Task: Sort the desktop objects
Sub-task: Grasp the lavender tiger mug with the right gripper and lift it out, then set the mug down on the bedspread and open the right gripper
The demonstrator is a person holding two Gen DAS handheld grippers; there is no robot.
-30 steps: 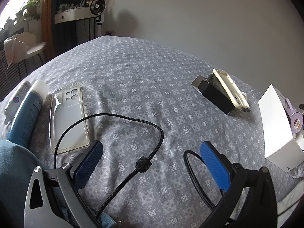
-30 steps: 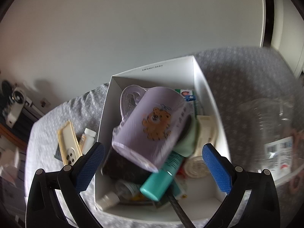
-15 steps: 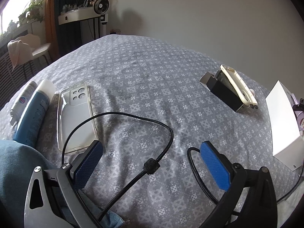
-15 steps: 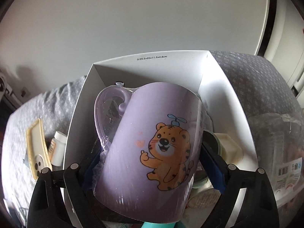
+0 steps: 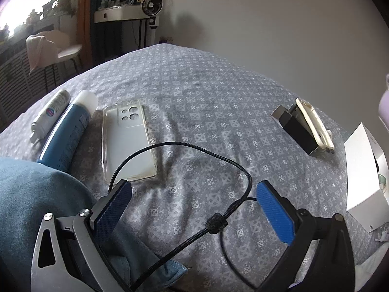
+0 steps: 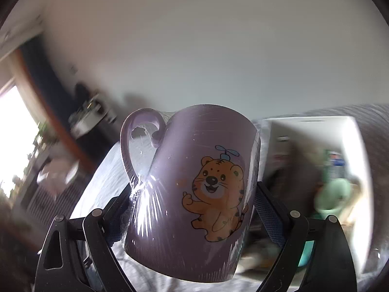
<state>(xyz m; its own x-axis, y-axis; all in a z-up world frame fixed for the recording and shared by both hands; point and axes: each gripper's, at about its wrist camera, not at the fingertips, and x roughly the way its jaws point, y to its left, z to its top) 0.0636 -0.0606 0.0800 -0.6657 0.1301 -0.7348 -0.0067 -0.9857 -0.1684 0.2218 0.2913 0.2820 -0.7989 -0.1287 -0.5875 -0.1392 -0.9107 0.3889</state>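
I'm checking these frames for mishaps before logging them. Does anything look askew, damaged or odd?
Nothing looks damaged or spilled. Two oddities: the purple mug, clamped in the right gripper, is wrapped in clear film, and a cream phone case leans tilted on a small black box rather than lying flat.

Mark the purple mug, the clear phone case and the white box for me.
purple mug (image 6: 194,194): right wrist view, on its side wall beside the tiger.
clear phone case (image 5: 128,143): left wrist view, middle of its back.
white box (image 5: 362,170): left wrist view, outer side wall.
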